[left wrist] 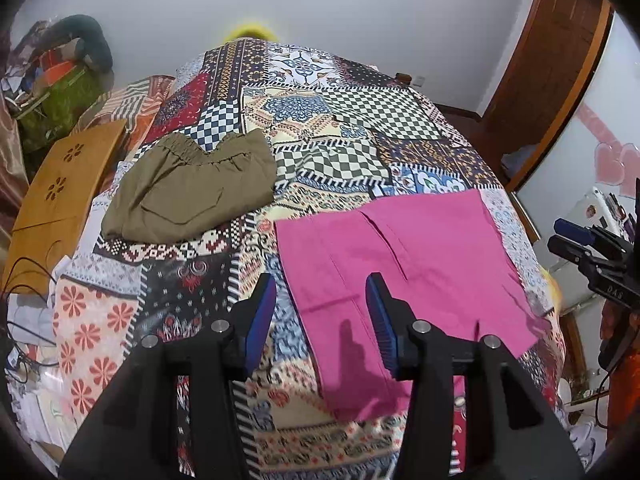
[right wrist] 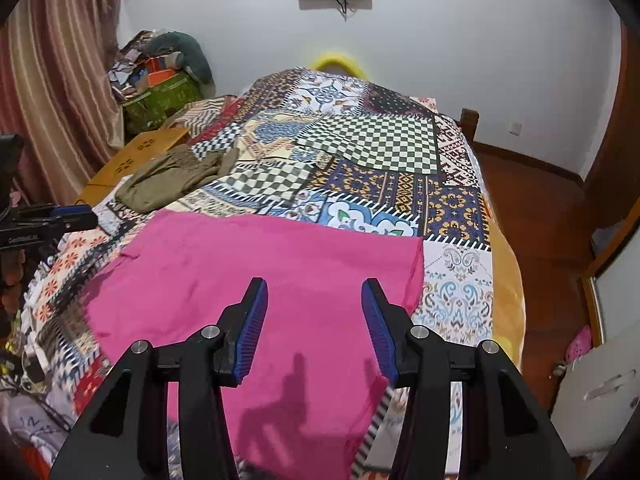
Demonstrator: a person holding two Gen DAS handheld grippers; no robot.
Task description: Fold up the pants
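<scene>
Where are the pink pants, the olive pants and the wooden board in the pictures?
pink pants (right wrist: 280, 276): right wrist view, middle of the flat cloth.
olive pants (left wrist: 188, 196): left wrist view, on the cloth near the pocket.
wooden board (left wrist: 60, 184): left wrist view, its top face below the flower cut-outs.

Both tools share one build: the left gripper (left wrist: 321, 322) and right gripper (right wrist: 315, 328) have matte black angular arms, ribbed blue pads (right wrist: 254, 330) and round silver screws (left wrist: 421, 325) at their pivots.
</scene>
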